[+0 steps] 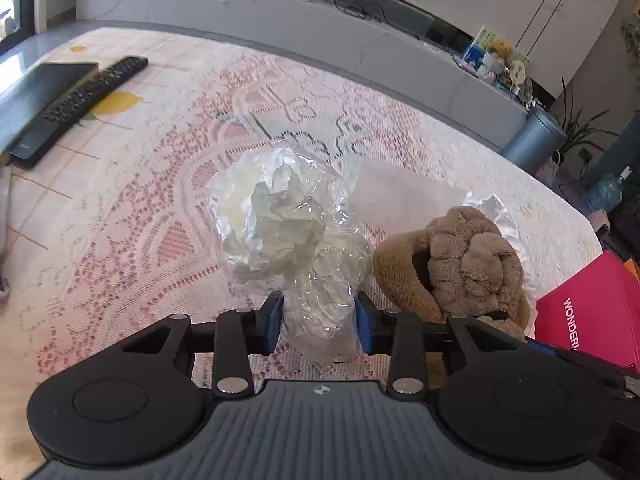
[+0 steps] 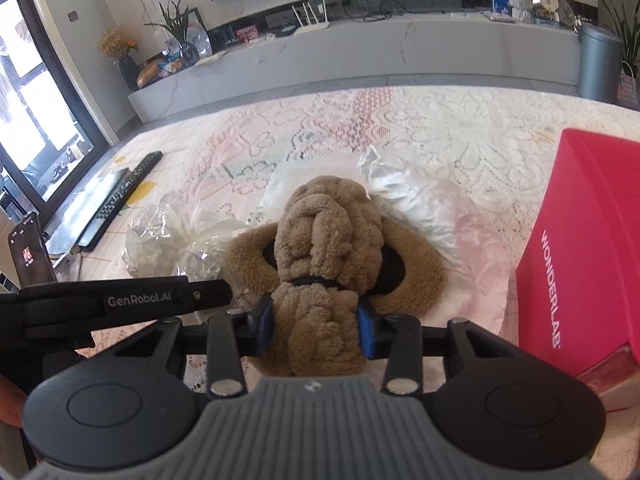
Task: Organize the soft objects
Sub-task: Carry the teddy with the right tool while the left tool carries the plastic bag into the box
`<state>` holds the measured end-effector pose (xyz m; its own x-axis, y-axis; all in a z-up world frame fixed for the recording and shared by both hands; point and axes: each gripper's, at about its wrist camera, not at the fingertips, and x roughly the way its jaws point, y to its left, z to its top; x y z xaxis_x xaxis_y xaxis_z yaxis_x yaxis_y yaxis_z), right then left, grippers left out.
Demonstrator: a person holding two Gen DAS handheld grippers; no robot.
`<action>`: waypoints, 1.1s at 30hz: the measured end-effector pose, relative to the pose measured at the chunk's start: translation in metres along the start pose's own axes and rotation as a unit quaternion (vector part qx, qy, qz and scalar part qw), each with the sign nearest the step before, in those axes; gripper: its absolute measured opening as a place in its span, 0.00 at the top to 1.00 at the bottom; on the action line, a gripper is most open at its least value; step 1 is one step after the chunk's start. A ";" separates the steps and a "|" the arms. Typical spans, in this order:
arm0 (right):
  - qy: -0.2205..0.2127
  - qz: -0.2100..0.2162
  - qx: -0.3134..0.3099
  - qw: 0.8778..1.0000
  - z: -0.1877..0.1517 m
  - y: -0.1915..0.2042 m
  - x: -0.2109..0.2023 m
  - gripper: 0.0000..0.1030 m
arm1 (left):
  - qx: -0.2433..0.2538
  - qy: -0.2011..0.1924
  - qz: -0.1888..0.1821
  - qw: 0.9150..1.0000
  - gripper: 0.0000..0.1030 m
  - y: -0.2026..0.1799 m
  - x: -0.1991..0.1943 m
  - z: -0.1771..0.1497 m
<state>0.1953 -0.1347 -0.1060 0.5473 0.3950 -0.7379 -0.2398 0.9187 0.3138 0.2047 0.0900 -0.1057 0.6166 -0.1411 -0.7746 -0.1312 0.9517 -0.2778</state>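
Crinkly see-through plastic bag sits bunched between the two blue pads of the left gripper, and the pads squeeze its lower end. Just right of those jaws, the fluffy brown knotted slipper toy is pinched by the right gripper, pads pressing both sides. Both soft things are held but not put away yet. The pink cardboard box waits right of the jaws, maybe their home.
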 end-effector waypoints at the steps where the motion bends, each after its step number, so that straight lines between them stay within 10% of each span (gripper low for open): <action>1: -0.003 0.005 0.000 1.000 0.001 0.001 -0.004 0.60 | 0.002 -0.007 0.003 1.000 0.59 0.000 -0.005 0.000; 14: -0.037 0.050 0.006 0.998 0.001 0.014 -0.059 0.59 | 0.020 -0.037 0.002 0.999 0.59 -0.005 -0.067 -0.006; 33: -0.073 -0.022 0.017 0.997 -0.044 -0.005 -0.165 0.59 | 0.079 -0.053 -0.057 0.994 0.59 -0.041 -0.142 -0.046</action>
<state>0.0708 -0.2044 -0.0126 0.6680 0.3480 -0.6577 -0.1863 0.9340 0.3049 0.0867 0.0581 -0.0109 0.6992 -0.2296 -0.6771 0.0634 0.9632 -0.2611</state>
